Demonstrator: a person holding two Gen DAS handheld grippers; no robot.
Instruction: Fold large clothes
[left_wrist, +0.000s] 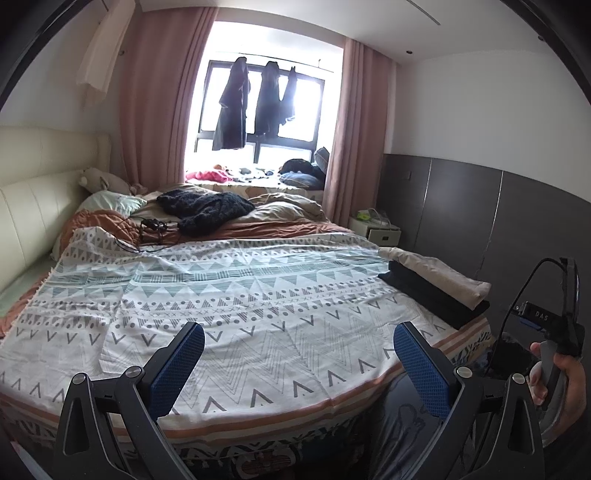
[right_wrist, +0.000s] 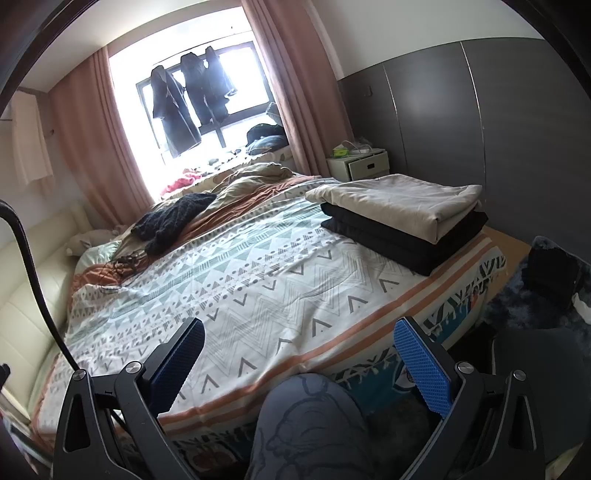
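both grippers hover above the near edge of the bed (left_wrist: 258, 417), each with its blue-padded fingers spread wide and gripping nothing: the left gripper (left_wrist: 299, 354) and the right gripper (right_wrist: 299, 354). a folded beige garment (right_wrist: 402, 206) sits on a folded black garment (right_wrist: 402, 240) at the bed's right corner, on the patterned bedspread (right_wrist: 236, 295). a dark knitted garment (left_wrist: 205, 208) lies crumpled near the pillows.

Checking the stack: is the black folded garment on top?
No, the beige folded garment lies on top of the black folded garment.
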